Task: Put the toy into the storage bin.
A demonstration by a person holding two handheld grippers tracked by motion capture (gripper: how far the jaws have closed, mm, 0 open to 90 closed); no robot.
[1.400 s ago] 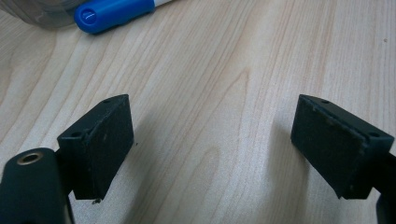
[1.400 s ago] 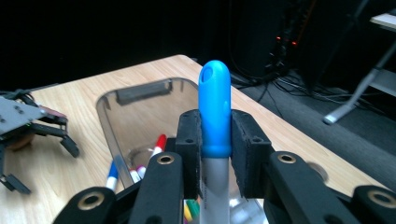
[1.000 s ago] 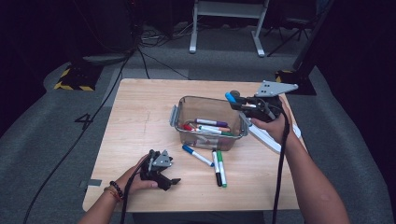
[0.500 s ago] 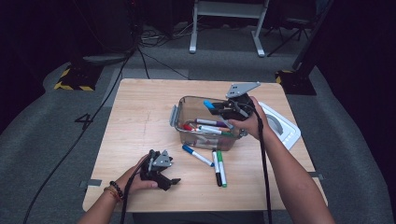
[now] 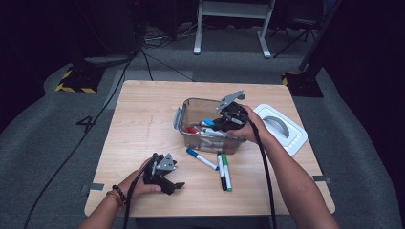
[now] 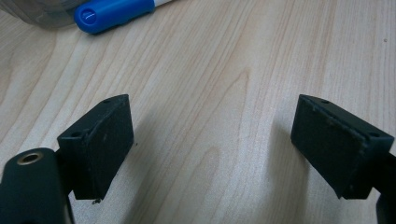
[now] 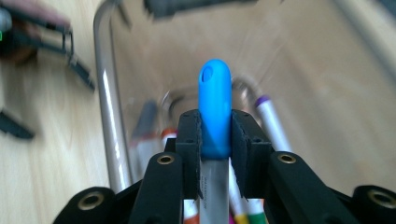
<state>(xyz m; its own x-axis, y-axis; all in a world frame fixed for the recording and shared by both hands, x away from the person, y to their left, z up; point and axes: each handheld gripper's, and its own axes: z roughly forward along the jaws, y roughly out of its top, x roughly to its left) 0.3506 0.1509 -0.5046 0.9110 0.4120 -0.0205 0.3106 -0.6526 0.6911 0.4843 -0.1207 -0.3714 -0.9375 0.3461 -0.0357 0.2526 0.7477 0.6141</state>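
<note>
Right gripper (image 7: 215,135) of mine is clamped on a light-blue-capped marker (image 7: 214,107), its cap sticking out past the pads toward 12 o'clock in the right gripper view, and I hold it over the clear plastic box (image 5: 191,109) where other markers lie (the white lid (image 5: 293,138) sits just beside the box at 3 o'clock). Left gripper (image 5: 175,185) rests on the wooden table (image 5: 143,114) at about 7 o'clock from the box, jaws parted with nothing between them, a blue-capped marker (image 6: 114,13) lying toward 11 o'clock ahead of it.
</note>
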